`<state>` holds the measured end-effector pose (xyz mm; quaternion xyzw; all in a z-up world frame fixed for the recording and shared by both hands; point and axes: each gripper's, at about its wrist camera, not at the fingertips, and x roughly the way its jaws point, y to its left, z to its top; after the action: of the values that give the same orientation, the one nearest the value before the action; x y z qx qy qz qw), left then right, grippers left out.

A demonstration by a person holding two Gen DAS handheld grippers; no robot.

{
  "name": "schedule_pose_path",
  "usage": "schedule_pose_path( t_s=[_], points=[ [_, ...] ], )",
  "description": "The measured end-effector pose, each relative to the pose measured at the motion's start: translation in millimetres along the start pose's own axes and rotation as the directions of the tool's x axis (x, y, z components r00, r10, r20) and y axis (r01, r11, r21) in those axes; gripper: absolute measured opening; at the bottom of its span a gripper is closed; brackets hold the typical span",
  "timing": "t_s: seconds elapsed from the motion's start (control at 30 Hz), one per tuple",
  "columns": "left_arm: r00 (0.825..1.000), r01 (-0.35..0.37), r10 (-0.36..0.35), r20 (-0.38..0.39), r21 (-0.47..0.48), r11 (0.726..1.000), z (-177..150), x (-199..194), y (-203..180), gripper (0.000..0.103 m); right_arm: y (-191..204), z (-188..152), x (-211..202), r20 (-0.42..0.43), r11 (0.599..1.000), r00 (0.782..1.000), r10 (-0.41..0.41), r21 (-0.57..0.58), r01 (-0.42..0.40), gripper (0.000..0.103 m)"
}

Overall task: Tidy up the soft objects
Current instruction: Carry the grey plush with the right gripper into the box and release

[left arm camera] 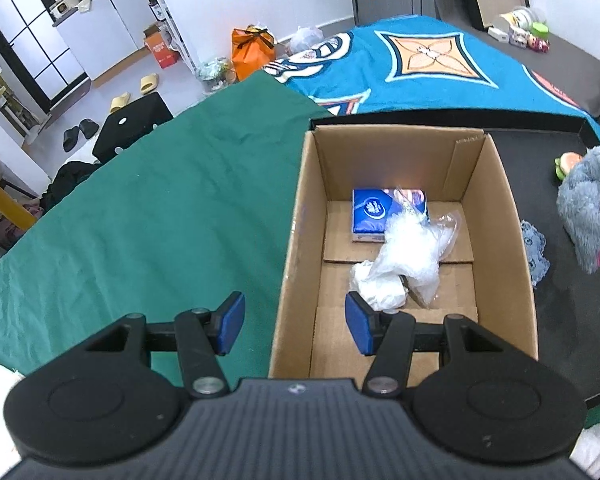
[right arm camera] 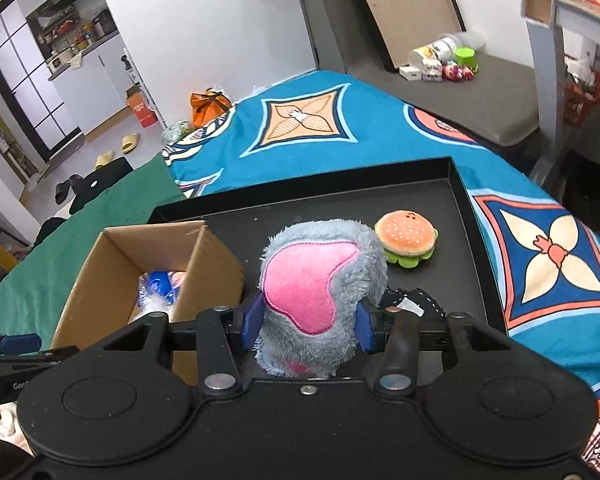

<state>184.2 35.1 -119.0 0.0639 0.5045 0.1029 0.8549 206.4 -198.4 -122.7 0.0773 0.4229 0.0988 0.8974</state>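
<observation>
While the right claw (right arm camera: pixel 307 322) clamps the grey plush toy (right arm camera: pixel 320 280) from both sides, its blue pads (right arm camera: pixel 252 320) press into the fur and the toy's pink patch faces the camera. The toy fills the gap between the fingers and sits above the black tray (right arm camera: pixel 456 208). Just beyond it on the tray lies the burger plush (right arm camera: pixel 406 238), apart from the claw. To the left stands the open cardboard box (left arm camera: pixel 296 216), resting partly on the green cloth (left arm camera: pixel 160 200). The left claw (left arm camera: pixel 296 328) is about half open and holds nothing; one finger hangs over the cloth, the other over the box interior. Inside the box lie a blue tissue pack (left arm camera: pixel 374 210) and a crumpled clear plastic bag (left arm camera: pixel 404 256), touching each other.
</observation>
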Motion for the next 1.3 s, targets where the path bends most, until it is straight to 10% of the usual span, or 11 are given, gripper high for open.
schedule_pose_path(
  t_s=[0.8, 1.3],
  points=[
    [0.99, 0.14, -0.14, 0.005, -0.099, 0.985, -5.6, 8.8, 29.9, 0.047, 87.6, 11.3, -19.4, 0.043, 0.98, 0.998, 0.048, -0.194, -0.039, 0.046],
    [0.979, 0.2, -0.205, -0.021, -0.14, 0.97, -6.2, 19.7, 39.4, 0.024, 133.8, 17.8, -7.9, 0.003, 0.968, 0.993, 0.119, -0.222, -0.116, 0.046]
  ],
)
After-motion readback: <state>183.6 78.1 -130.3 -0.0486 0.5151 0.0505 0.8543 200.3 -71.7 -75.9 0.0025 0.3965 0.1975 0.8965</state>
